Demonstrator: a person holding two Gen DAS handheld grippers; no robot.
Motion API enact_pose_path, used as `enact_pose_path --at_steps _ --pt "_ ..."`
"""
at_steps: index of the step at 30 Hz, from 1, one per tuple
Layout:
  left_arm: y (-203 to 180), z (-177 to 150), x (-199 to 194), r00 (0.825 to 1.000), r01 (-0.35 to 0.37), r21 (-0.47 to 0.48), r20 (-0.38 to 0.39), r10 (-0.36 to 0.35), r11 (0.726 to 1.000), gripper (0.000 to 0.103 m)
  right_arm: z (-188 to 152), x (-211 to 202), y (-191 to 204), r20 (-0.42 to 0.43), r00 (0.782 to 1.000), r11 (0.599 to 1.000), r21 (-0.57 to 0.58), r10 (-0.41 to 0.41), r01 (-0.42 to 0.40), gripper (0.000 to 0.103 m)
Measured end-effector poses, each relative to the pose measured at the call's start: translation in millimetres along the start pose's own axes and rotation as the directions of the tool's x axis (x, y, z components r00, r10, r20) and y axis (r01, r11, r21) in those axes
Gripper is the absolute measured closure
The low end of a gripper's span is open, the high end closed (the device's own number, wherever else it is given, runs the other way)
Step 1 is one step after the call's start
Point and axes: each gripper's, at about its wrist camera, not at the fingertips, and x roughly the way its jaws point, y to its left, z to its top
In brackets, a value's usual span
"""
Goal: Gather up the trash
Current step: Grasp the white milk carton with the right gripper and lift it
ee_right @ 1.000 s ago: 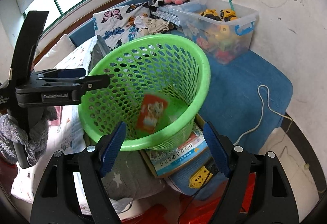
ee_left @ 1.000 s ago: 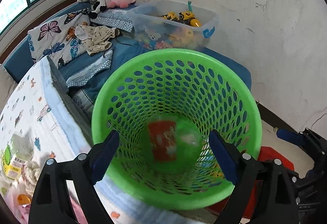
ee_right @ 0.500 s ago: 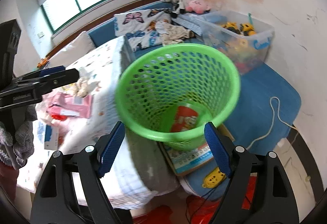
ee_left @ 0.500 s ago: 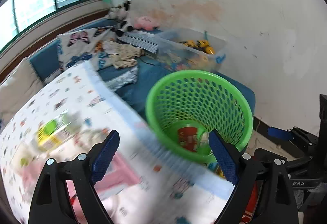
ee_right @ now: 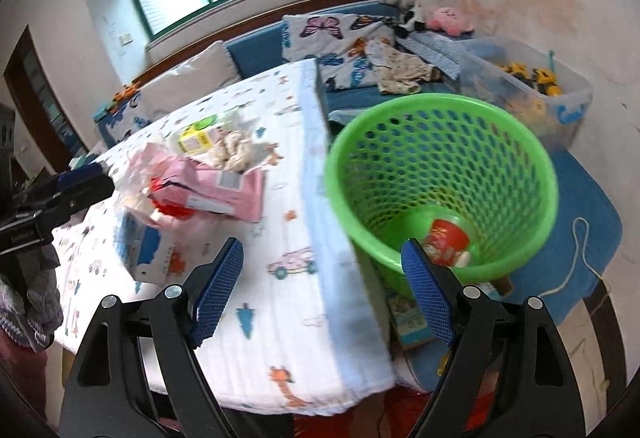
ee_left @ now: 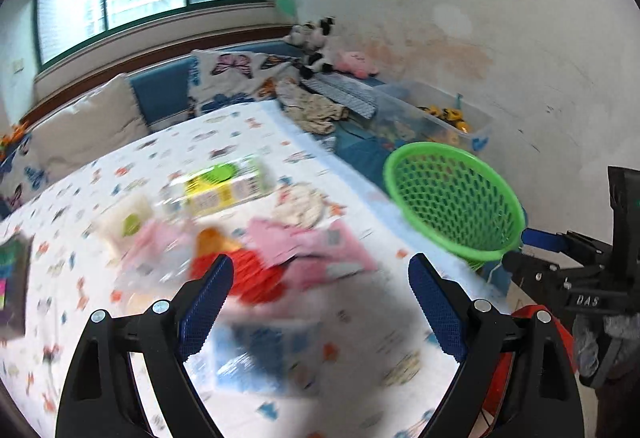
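A green perforated basket (ee_right: pixel 440 174) stands off the table's right edge, with a red packet (ee_right: pixel 446 242) lying in its bottom. It also shows in the left wrist view (ee_left: pixel 456 198). Trash lies on the patterned tablecloth (ee_right: pixel 296 278): a pink packet (ee_right: pixel 224 190), a red wrapper (ee_left: pixel 248 274), a yellow-green carton (ee_left: pixel 224 186), crumpled tissue (ee_right: pixel 236 150) and a blue-white box (ee_right: pixel 148 250). My left gripper (ee_left: pixel 320 302) is open and empty above the trash pile. My right gripper (ee_right: pixel 320 286) is open and empty over the table's right edge, beside the basket.
A blue bench with butterfly cushions (ee_right: pixel 320 30), plush toys (ee_right: pixel 448 16) and a clear toy bin (ee_right: pixel 532 86) runs behind the table. A white cord (ee_right: pixel 580 250) lies on the blue cushion right of the basket. The left wrist view is motion-blurred.
Both grippers have pulled back and swung left from over the basket toward the table. The red packet now lies in the basket's bottom. Both stay open.
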Motion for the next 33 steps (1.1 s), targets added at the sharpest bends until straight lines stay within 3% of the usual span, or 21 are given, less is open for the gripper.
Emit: enact_pose_path --at_steps 11,19,25,33 --pt "66 -58 -16 0.996 -0.078 -0.145 -0.062 0.069 0.986 0.017 2 19 45 -0.044 0.996 0.992 -0.099 0.079 -0.083 0.022" --pt "114 -72 -37 0.987 -0.158 -0.241 -0.058 0.148 0.958 0.017 4 34 95 -0.090 0.984 0.953 -0.251 0.151 -0.169 0.022" --pt "131 -76 -48 0.981 -0.192 -0.269 -0.052 0.185 0.944 0.017 4 47 142 -0.141 0.970 0.880 -0.412 0.196 -0.237 0.022" --pt "153 -85 -58 0.975 -0.222 -0.306 -0.055 0.216 0.926 0.017 -1 76 194 -0.220 0.953 0.753 -0.586 0.207 -0.299 0.022"
